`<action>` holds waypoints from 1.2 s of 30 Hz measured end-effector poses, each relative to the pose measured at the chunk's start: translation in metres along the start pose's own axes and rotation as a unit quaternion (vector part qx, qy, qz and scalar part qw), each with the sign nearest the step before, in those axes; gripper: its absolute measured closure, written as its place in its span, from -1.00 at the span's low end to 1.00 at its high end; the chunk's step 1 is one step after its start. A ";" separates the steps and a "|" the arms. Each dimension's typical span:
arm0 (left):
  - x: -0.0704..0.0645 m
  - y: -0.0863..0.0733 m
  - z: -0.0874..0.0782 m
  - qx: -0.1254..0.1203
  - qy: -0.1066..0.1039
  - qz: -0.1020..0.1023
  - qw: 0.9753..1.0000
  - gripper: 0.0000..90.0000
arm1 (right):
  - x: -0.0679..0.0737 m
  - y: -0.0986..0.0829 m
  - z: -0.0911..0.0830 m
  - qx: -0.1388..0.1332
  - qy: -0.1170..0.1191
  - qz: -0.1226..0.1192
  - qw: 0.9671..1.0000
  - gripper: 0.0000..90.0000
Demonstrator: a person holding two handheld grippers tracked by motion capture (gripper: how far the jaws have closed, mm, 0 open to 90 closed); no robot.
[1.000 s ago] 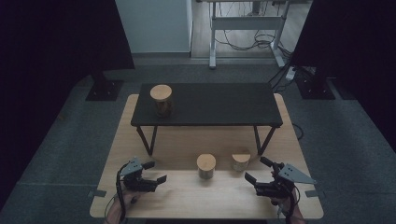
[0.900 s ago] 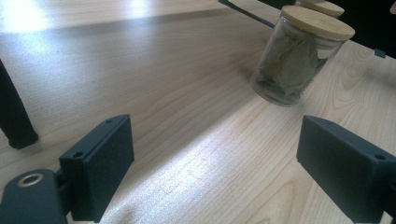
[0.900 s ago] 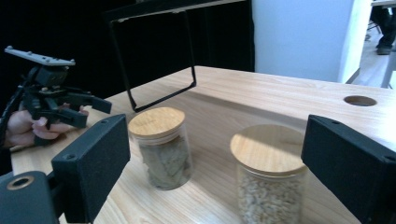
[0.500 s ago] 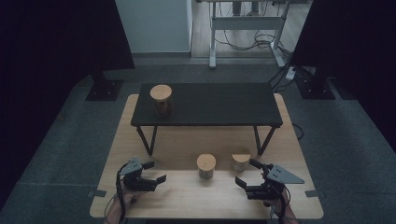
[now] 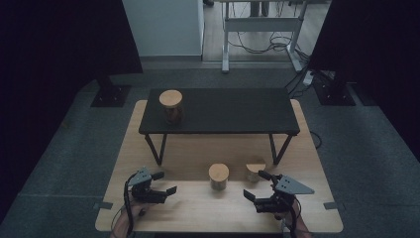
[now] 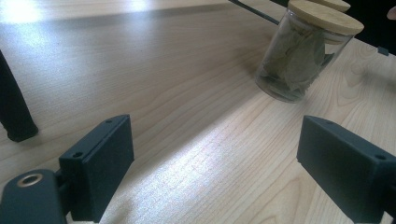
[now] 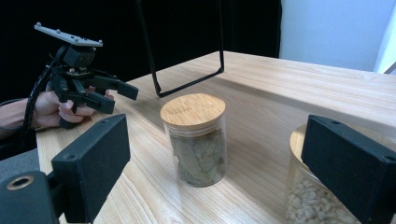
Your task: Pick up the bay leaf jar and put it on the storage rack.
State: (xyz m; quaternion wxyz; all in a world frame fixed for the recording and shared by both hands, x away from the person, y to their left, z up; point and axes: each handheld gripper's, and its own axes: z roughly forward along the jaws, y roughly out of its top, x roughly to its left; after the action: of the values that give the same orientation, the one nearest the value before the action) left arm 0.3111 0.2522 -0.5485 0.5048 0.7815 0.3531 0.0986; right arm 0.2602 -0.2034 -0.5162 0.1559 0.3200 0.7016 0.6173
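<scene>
A glass jar of dried leaves (image 5: pixel 218 176) (image 6: pixel 303 51) (image 7: pixel 196 140) with a bamboo lid stands on the wooden table (image 5: pixel 198 148), near its front. To its right stands a jar of pale grains (image 5: pixel 255 169) (image 7: pixel 308 196). A third lidded jar (image 5: pixel 171 106) sits on the left end of the low black table (image 5: pixel 233 111). My left gripper (image 5: pixel 164 182) (image 6: pixel 215 163) (image 7: pixel 119 95) is open, left of the leaf jar and pointing at it. Just right of that jar, my right gripper (image 5: pixel 256 185) (image 7: pixel 210 172) is open with the jar ahead of its jaws, not touching.
The low black table's thin legs (image 5: pixel 156 148) (image 6: pixel 14 107) (image 7: pixel 187 51) stand on the wooden table behind the jars. Dark floor, black stand bases (image 5: pixel 110 94) and a desk frame with cables (image 5: pixel 262 29) lie beyond.
My right gripper has moved left and swung toward the two front jars. The left gripper and the jars have stayed put.
</scene>
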 end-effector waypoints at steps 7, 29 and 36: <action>0.000 0.000 0.000 0.001 0.001 0.000 1.000 -0.77 | 0.003 0.000 0.007 0.006 0.007 -0.003 1.000 -0.83; 0.000 0.000 0.001 0.006 -0.001 0.003 1.000 -0.77 | 0.010 -0.005 0.032 0.034 0.019 -0.009 0.999 -0.83; -0.001 0.000 0.001 0.008 0.000 0.004 1.000 -0.78 | 0.012 -0.009 0.041 0.044 0.018 -0.011 0.999 -0.83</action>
State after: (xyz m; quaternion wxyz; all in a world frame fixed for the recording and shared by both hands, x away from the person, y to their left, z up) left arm 0.3110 0.2509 -0.5493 0.4983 0.7867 0.3510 0.0979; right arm 0.2740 -0.1641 -0.5301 0.1355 0.3074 0.7343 0.5899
